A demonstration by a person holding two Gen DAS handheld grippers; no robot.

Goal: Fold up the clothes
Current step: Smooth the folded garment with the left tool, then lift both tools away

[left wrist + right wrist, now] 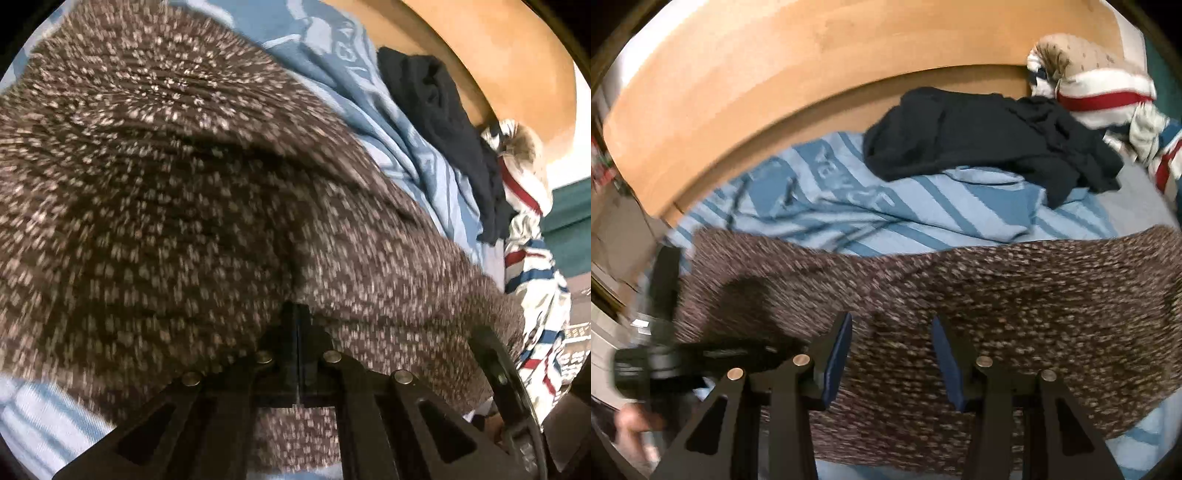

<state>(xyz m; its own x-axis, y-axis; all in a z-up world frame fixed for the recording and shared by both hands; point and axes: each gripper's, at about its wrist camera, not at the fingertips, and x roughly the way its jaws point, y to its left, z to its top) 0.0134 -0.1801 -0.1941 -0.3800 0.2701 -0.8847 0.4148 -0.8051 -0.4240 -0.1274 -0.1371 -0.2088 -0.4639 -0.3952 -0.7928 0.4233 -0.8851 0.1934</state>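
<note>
On the blue striped bedspread (923,221) lies a brown speckled knit garment (997,302), spread across the near part of the bed. The left gripper (299,332) has its fingers pressed together on a fold of this knit, which bulges up just beyond them and fills most of the left wrist view. The right gripper (892,358) hangs over the same knit with its blue-padded fingers (836,354) apart, the fabric showing between them. Farther off, a dark navy garment (979,136) lies crumpled beside a red, white and blue striped garment (1108,96), against the wooden headboard (775,74).
</note>
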